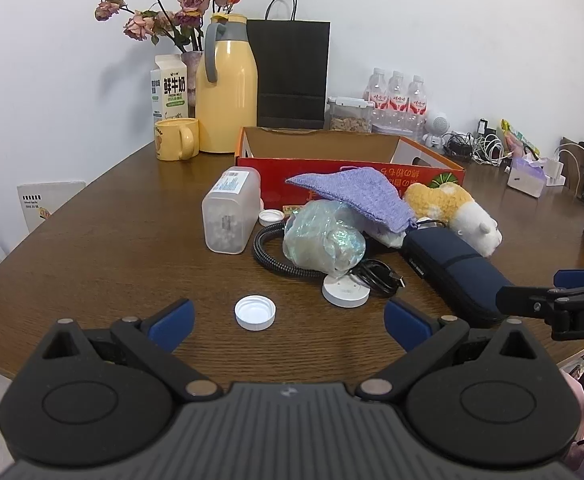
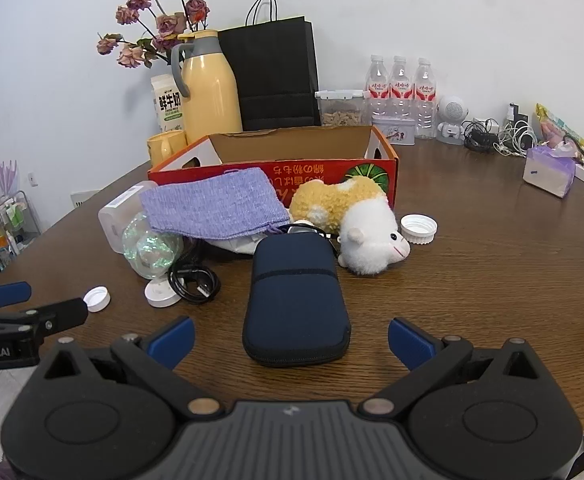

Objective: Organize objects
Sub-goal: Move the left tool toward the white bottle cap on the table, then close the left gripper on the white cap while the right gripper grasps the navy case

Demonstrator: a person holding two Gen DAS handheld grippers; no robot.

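Nothing looks sorted yet, judging by how things lie. The open red cardboard box (image 1: 348,168) sits in the middle of both frames on the brown wooden counter (image 1: 112,240), and the part of its inside that shows holds nothing; its floor is mostly hidden by the front wall.

All the loose things lie in front of the box. In the left wrist view a clear plastic container with a blue-and-white label (image 1: 231,211) stands left of centre, beside a crumpled iridescent plastic bag (image 1: 324,240), a lilac knitted cloth (image 1: 356,194) draped over the pile, a black coiled cable (image 1: 376,274) and a round white disc (image 1: 346,291). A yellow-and-white plush lamb (image 2: 356,224) lies to the right of centre in the right wrist view, with a white ribbed bottle cap (image 2: 419,229) just beside it.

The left gripper (image 1: 288,320) is spread wide and holds nothing; another white screw cap (image 1: 255,312) lies on the counter between its blue pads. The right gripper (image 2: 290,340) is likewise wide apart and empty, with the near end of a dark navy zip pouch (image 2: 296,304) between its fingers, untouched.

So the whole job appears to remain: each item probably still has to go into the box.
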